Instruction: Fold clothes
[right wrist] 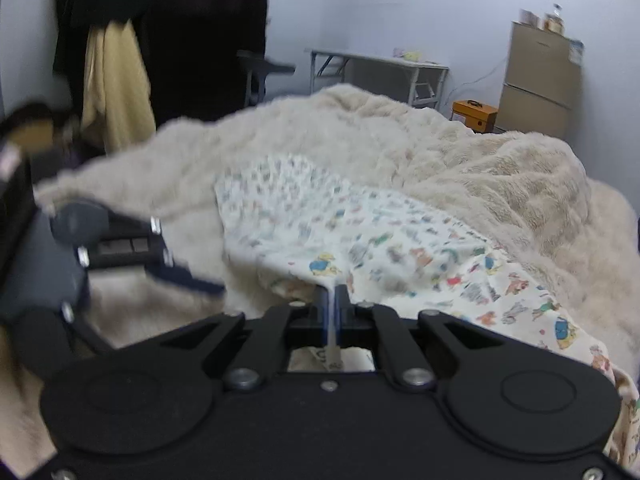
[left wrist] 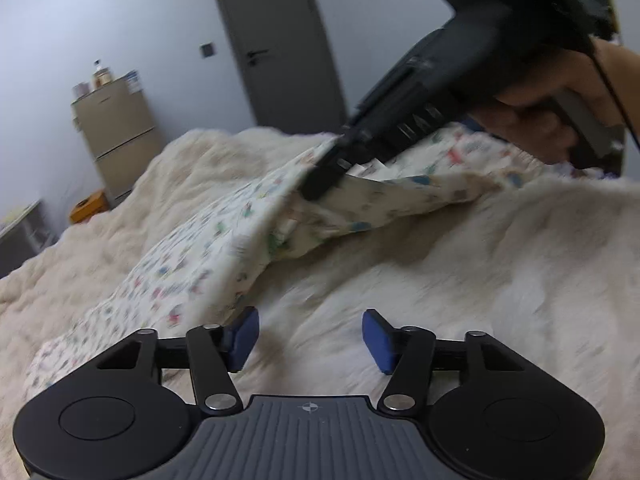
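1. Printed garment [right wrist: 360, 236]: pale cloth with small coloured cartoon figures. It lies on the fluffy cream blanket [right wrist: 480, 168] that covers the bed. In the right wrist view it runs from the near right toward the middle of the bed.

2. Lay of the cloth: one edge is raised off the blanket. In the left wrist view the garment [left wrist: 192, 264] rises from a flatter part at near left to a lifted ridge, with a fold of cloth tented beneath. It is neither flat nor a tidy stack.

3. Right gripper [right wrist: 330, 300]: fingers pressed together, pinching a thin edge of the garment. A white tag or hem shows between them. The left wrist view shows this gripper [left wrist: 320, 184] held by a hand [left wrist: 560, 96], carrying the cloth above the bed.

4. Left gripper [left wrist: 310, 340]: blue fingers spread apart, nothing between them, above bare blanket just right of the garment's near edge. In the right wrist view it sits at left [right wrist: 180, 272], blurred.

5. Progress, judged: a fold appears to be in hand, with one edge lifted by the right gripper. How many folds are already in the cloth cannot be told. A compact folded shape is not yet visible, so laying and squaring remain.

6. Both views are motion-blurred; fine seams are unreadable.
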The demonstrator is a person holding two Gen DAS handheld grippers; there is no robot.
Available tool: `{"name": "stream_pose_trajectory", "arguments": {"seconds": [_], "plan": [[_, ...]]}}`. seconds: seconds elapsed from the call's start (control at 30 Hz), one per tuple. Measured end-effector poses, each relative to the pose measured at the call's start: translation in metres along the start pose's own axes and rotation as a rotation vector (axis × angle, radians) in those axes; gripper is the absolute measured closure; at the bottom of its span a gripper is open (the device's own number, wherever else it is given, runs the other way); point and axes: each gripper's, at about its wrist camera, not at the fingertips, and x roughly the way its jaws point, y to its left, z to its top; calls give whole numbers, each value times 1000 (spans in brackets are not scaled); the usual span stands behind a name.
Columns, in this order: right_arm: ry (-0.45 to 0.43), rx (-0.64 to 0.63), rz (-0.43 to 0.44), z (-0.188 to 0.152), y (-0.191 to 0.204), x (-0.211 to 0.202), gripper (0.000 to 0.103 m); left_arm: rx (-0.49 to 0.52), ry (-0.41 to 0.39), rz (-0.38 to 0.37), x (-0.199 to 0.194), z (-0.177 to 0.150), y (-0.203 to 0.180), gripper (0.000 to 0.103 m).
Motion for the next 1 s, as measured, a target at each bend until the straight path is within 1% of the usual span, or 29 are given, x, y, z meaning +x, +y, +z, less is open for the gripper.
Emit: {"name": "stream_pose_trajectory", "arguments": {"seconds": [0.07,0.1,0.13,0.2,0.33,0.37,0.4,0.43,0.5,0.63,0.7,0.8,0.83,0.87,0.93,1.0], "plan": [[-18,52,32,3,-13,-10,102,-22,-17,-18,3,5,4,50],[-22,69,43,3,-17,-12,102,-49,-24,-33,11,9,9,50],[-27,93,59,3,-23,-14,102,-48,-21,-28,14,10,10,50],[-32,107,68,4,-29,-16,102,-38,-5,22,23,9,14,50],[-38,105,76,3,-30,-20,102,-18,28,121,40,8,22,50],[-40,104,78,3,-31,-20,102,-21,27,146,43,7,25,50],[-41,103,79,2,-31,-21,102,-61,-10,162,39,5,32,50],[-42,103,81,2,-31,-22,102,-127,-64,157,32,2,43,50],[-40,104,89,2,-31,-22,102,-172,-108,129,26,0,52,50],[-42,122,101,4,-34,-23,101,-220,-118,78,31,-3,62,50],[-37,126,102,4,-34,-22,100,-229,-113,68,34,-3,64,50],[-40,109,104,5,-31,-22,93,-211,-97,78,42,-2,60,50],[-41,89,102,6,-27,-23,89,-209,-95,80,43,-2,59,50],[-42,70,100,6,-23,-23,79,-207,-93,82,44,-2,58,50],[-30,16,89,10,-11,-19,66,-210,-95,90,44,-1,59,50],[-8,-49,75,14,3,-11,65,-212,-101,103,44,-2,60,50]]}}
